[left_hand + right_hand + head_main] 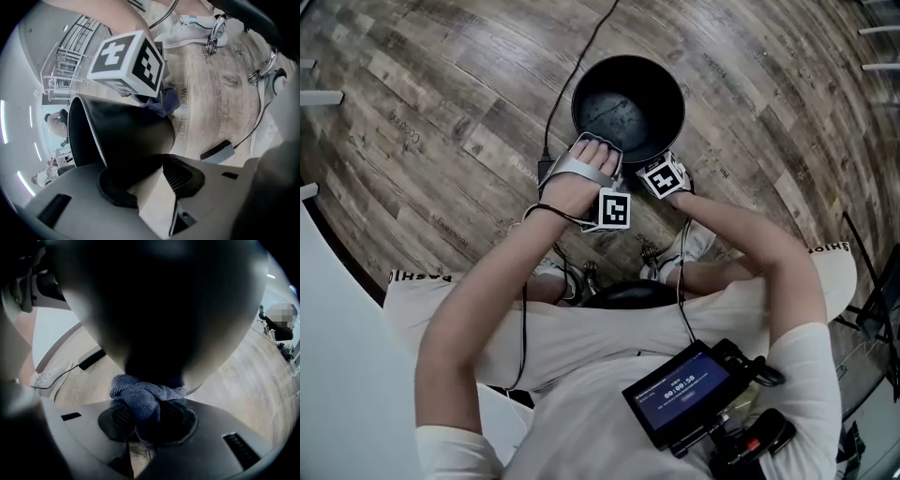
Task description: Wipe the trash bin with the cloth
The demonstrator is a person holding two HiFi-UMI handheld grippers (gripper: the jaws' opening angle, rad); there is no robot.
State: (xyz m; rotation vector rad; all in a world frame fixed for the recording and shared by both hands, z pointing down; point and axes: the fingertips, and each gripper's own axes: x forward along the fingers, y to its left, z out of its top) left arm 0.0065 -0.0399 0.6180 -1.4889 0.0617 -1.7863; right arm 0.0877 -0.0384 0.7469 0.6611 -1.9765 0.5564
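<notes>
Left hand (577,178): it holds the left claw (598,150) at the near rim of the bin, on the left side of the rim.
Left claw, own view (150,180): the jaws are closed on the rim of the trash bin; the black wall goes down between the two pads.
Trash bin (623,112): black and round. It is on the wooden floor (441,112) in front of the person, with the mouth to the head camera. In the left gripper view the trash bin (126,131) looks tilted, its mouth turned to the left.
Right claw (659,161): it is at the near side of the bin, just right of the left claw, and points down.
Right claw, own view (147,420): the jaws are clamped on the cloth.
Cloth (140,397): blue-grey and bunched. It sticks out from the jaws and touches the dark outer wall of the bin (164,310). From the left gripper view the cloth (164,101) shows under the marker cube (126,61) of the right claw, against the bin.
Cable (581,56): black, it lies on the floor at the left of the bin.
Screen device (680,394): on the chest of the person, lit.
</notes>
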